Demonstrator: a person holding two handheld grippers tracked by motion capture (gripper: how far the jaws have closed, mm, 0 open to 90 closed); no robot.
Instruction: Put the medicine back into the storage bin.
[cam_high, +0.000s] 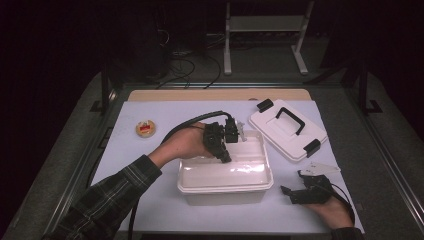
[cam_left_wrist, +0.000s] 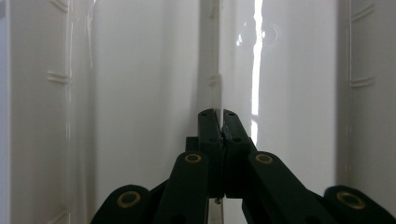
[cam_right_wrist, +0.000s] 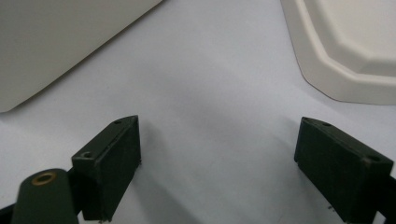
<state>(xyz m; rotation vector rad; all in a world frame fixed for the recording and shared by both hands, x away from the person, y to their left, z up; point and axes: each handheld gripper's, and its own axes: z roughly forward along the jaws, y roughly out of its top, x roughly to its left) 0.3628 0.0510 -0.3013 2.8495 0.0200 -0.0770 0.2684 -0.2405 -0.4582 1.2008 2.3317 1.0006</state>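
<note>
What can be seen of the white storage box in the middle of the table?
The white storage box is a rectangular, glossy plastic tub with a rolled rim, standing upright and open on the pale table cover. Its lid, with black handle and clips, lies apart to the right. The left claw reaches down inside it, jaws shut; the left gripper view shows smooth walls with faint moulded ribs. Whether something thin is pinched between the jaws cannot be told.

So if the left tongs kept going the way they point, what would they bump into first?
Most likely the white inside of the box. The left tongs are shut and reach down into it, though how close is unclear.
</note>
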